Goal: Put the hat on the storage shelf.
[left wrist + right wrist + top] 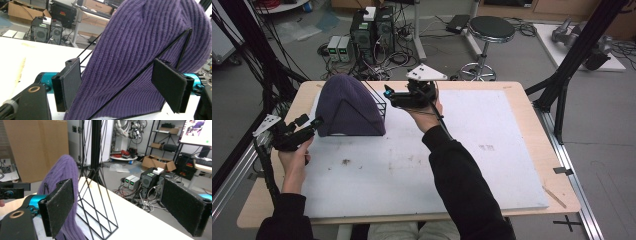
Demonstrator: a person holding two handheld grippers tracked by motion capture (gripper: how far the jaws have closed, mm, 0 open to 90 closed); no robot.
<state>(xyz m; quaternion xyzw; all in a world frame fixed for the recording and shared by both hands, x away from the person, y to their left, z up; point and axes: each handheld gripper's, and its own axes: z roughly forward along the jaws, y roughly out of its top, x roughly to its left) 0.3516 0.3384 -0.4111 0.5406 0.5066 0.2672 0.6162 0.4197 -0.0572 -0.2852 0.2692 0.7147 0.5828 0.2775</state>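
A purple knitted hat point(349, 105) is stretched over a black wire stand point(380, 102) at the back left of the white board. My left gripper point(314, 123) sits low at the hat's near-left corner, pointing at it. In the left gripper view my left gripper point(116, 65) is open, the hat point(140, 50) and a wire of the stand point(172, 45) lying ahead between the jaws, with no pad pressing on them. My right gripper point(388, 93) hovers just right of the hat's top. It point(120, 187) is open and holds nothing, with the hat point(63, 170) and the stand point(97, 205) beyond its left jaw.
A white foam board point(437, 165) covers most of the wooden table point(532, 100). Black frame posts point(562, 85) stand at both table sides. Behind the table on the floor are computer cases point(372, 30) with cables and a round stool point(491, 29).
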